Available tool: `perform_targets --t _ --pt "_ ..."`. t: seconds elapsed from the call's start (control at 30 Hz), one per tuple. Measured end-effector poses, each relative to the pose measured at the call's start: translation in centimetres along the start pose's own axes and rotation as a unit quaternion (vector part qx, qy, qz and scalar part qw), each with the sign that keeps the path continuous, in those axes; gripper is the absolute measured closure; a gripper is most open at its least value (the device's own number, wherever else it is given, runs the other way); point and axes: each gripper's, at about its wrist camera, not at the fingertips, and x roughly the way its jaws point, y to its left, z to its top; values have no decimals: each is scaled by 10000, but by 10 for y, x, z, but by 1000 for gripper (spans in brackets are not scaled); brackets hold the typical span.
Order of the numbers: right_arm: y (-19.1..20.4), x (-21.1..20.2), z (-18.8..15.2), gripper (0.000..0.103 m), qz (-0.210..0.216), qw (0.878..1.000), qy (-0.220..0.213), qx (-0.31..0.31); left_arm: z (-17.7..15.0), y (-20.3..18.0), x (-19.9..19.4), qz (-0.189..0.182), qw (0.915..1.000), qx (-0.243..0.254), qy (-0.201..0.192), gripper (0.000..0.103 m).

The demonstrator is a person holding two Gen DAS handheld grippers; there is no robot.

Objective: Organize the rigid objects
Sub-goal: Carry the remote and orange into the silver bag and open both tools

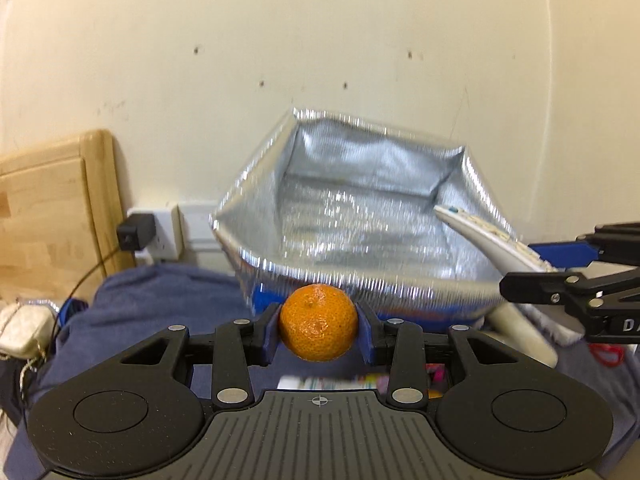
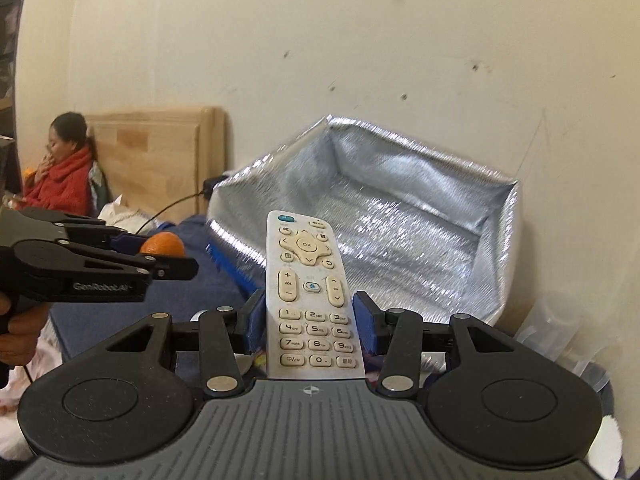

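My left gripper point(image 1: 319, 330) is shut on an orange mandarin point(image 1: 318, 323), held just in front of the near rim of an open silver insulated bag point(image 1: 360, 216). My right gripper point(image 2: 313, 326) is shut on a white remote control point(image 2: 308, 280), whose top end points toward the bag point(image 2: 400, 216). In the left wrist view the remote point(image 1: 480, 240) reaches over the bag's right rim, with the right gripper point(image 1: 568, 276) at the right edge. In the right wrist view the left gripper point(image 2: 160, 258) with the mandarin point(image 2: 163, 245) is at the left. The bag's inside looks empty.
The bag stands on a blue blanket point(image 1: 160, 292) against a cream wall. A wooden headboard point(image 1: 52, 200) and a wall socket with a black plug point(image 1: 138, 232) are at the left. A person in red point(image 2: 60, 176) sits far left. Clear plastic point(image 2: 560, 328) lies right of the bag.
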Motion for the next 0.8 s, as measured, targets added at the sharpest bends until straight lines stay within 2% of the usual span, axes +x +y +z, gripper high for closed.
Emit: perform_targets --t 0.2,0.43,0.6,0.8 --pt "-22 16 29 61 -157 9998 -100 94 41 -5 8 42 9995 88 -300 67" --pt "-53 67 52 60 -396 9989 108 240 84 -13 60 -32 9998 82 -180 67" --pt "-75 112 47 60 -569 9965 458 418 93 -25 113 34 9998 129 124 67" --pt "-90 146 31 60 -680 9921 841 628 75 -40 158 7 9982 247 548 66"
